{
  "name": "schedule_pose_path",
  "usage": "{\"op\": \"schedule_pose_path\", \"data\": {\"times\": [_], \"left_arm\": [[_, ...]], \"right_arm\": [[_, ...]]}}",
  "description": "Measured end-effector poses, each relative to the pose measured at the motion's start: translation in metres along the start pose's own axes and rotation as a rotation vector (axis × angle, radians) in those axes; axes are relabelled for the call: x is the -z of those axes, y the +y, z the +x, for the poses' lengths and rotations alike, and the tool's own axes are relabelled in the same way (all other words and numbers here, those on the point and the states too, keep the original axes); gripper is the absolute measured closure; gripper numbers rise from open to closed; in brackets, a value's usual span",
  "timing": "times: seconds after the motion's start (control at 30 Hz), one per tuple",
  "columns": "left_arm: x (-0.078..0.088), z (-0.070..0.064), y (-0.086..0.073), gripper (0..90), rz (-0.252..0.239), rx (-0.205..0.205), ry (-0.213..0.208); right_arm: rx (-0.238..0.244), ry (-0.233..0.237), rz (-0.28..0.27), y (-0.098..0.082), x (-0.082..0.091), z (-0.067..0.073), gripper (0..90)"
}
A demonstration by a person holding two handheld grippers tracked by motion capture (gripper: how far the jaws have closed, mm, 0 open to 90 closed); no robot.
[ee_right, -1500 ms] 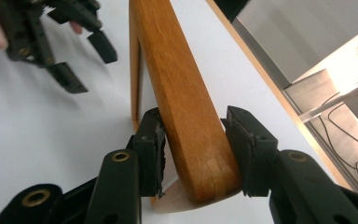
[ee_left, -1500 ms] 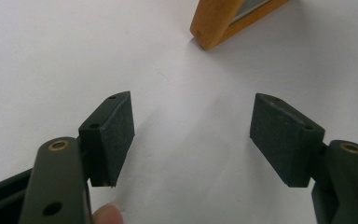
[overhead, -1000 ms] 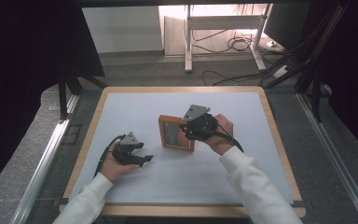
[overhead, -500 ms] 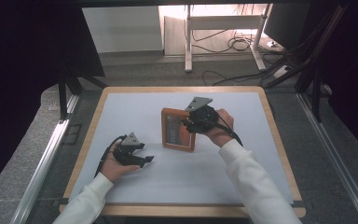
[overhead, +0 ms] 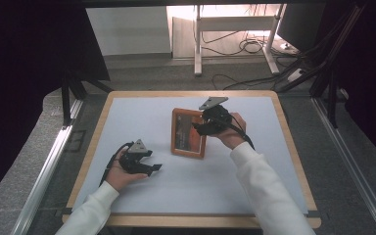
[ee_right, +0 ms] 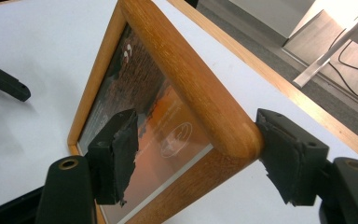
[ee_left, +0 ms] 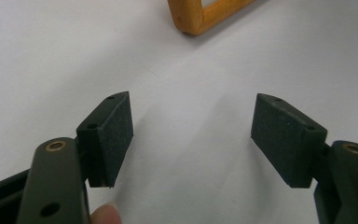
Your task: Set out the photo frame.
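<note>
Wooden picture frame (ee_right: 186, 93) lies mid-worktop (overhead: 274, 161); right tongs (ee_right: 196, 144), just opening, straddle its corner, seemingly letting go; left tongs (ee_left: 193, 135) gape empty, waiting.

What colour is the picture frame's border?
The picture frame has a light orange-brown wooden border, clearest in the right gripper view.

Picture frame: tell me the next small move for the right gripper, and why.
Probably draw the right gripper back off the picture frame. Its jaws have just been opening; one pad seems to touch the wooden corner, the other stands off the glass, so nothing is clamped. The frame looks set down on the table.
</note>
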State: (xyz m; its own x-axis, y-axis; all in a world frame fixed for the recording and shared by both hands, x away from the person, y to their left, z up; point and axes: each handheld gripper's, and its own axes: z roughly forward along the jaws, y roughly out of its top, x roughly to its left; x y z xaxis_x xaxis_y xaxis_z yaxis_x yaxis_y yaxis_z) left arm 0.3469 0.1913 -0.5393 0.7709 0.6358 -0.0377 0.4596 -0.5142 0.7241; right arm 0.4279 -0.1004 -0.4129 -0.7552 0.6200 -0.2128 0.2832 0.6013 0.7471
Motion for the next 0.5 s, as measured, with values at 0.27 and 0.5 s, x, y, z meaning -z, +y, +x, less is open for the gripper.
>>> {"op": "schedule_pose_path", "data": {"times": [0.27, 0.5], "left_arm": [[0.001, 0.000, 0.000, 29.3, -0.006, 0.000, 0.006], [0.002, 0.000, 0.000, 29.3, -0.011, 0.003, 0.011]], "right_arm": [[-0.030, -0.020, -0.024, 0.000, 0.002, 0.001, 22.8], [-0.073, -0.001, -0.055, -0.011, 0.022, 0.002, 18.4]]}}
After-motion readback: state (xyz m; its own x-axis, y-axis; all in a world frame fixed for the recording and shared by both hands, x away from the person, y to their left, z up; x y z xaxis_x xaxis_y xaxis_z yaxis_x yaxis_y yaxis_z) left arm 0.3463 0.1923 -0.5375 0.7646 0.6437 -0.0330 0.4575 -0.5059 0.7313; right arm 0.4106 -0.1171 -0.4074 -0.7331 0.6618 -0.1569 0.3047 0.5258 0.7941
